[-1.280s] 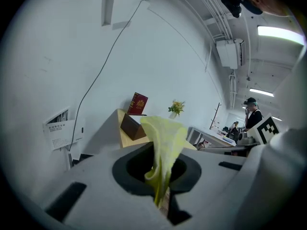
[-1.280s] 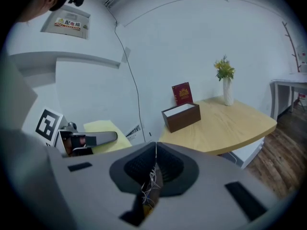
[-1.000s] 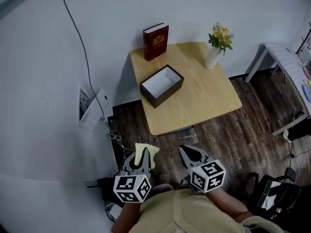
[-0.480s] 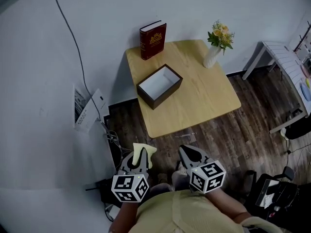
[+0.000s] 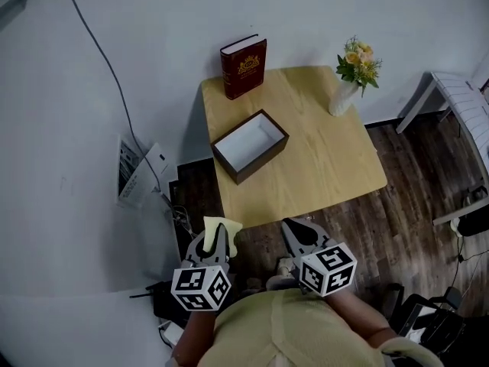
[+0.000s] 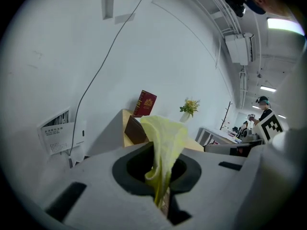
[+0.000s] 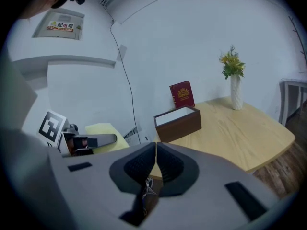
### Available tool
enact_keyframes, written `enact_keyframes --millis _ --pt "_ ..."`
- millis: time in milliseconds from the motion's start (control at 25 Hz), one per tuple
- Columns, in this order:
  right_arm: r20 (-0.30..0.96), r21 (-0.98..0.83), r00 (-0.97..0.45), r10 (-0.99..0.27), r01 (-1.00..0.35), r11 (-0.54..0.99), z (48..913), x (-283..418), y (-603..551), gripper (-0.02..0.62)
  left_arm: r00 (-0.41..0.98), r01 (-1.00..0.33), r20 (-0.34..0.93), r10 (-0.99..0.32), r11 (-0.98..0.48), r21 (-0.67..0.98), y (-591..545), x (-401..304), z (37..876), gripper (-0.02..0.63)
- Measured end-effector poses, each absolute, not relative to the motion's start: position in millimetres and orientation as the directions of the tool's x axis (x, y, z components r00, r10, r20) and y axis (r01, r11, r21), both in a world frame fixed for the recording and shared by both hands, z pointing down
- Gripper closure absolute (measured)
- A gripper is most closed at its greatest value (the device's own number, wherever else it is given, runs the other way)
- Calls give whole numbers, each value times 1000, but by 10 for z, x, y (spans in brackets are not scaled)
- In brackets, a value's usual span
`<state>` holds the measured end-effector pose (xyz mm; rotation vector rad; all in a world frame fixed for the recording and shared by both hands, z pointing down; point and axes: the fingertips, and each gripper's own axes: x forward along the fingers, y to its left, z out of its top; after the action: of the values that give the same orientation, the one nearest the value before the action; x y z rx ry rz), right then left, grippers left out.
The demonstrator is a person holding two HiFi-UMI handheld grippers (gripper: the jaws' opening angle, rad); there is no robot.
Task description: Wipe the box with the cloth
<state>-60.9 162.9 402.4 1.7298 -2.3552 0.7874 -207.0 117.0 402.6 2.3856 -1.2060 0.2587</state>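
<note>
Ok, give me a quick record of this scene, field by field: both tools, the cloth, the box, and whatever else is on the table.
left tool: shut on the cloth, held short of the table
right tool: shut, empty, beside the left one
cloth: yellow, pinched in the left tool, sticking up past its jaws
box: brown, open, white inside, near the table's left edge
book: red, upright, back left corner
vase: white, holding flowers, back right
wiping: not yet begun
</note>
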Motion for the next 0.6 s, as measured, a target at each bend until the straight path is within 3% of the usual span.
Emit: enact_keyframes --millis 600 --pt "355 -414 -479 -803 -850 325 4079 -316 1190 566 496 -868 382 -780 -430 250 962 -1780 4023 583"
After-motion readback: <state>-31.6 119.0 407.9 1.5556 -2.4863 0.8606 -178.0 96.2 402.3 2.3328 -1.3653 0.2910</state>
